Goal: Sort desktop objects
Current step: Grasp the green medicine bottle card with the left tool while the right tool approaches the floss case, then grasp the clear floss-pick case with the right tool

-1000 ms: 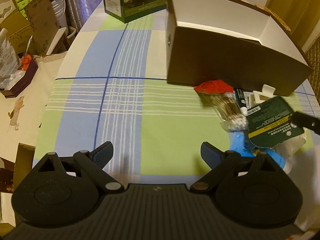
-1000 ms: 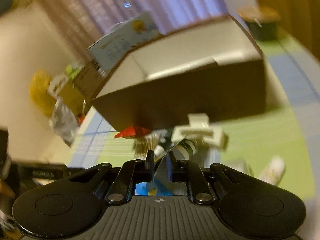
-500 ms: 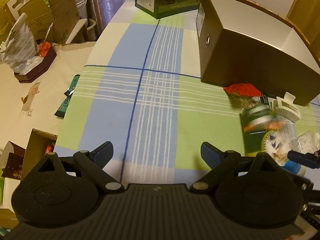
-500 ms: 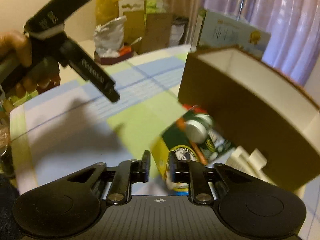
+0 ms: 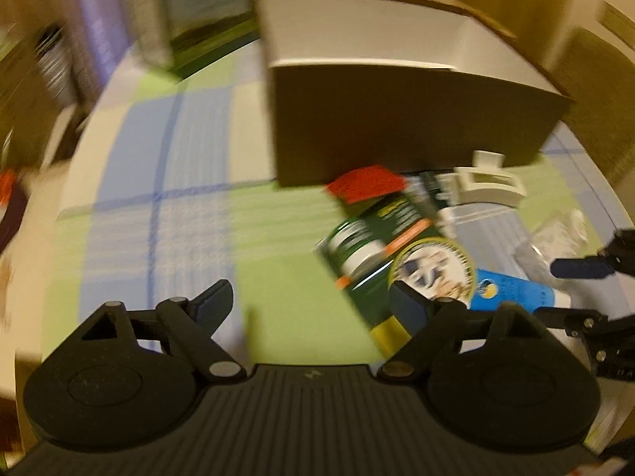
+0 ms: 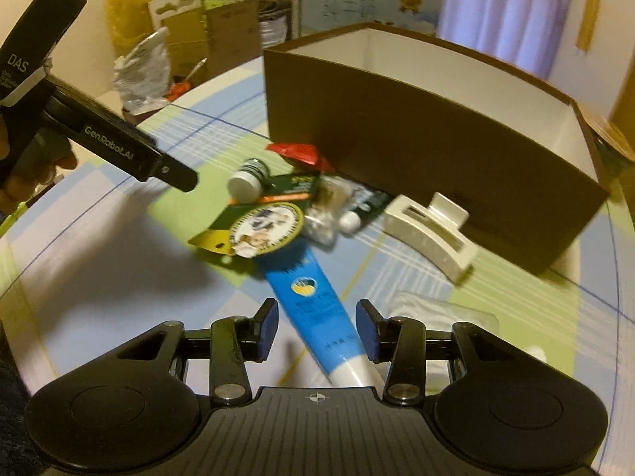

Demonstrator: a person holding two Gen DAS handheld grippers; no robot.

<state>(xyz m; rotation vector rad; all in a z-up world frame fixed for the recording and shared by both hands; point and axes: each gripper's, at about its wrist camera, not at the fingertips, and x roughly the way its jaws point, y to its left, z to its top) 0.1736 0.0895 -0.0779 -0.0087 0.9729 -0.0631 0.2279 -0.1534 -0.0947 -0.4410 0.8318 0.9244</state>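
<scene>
Checked table | box behind clutter | right tongs opening, astride blue tube, no grip | left tongs closing, empty

Checked tablecloth: brown box, white clip, blue tube, green card.

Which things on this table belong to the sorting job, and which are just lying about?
Job: brown box; green carded pack; blue tube; white hair claw; red packet.

Lying about: green carton; crumpled silver bag; cardboard boxes.
</scene>
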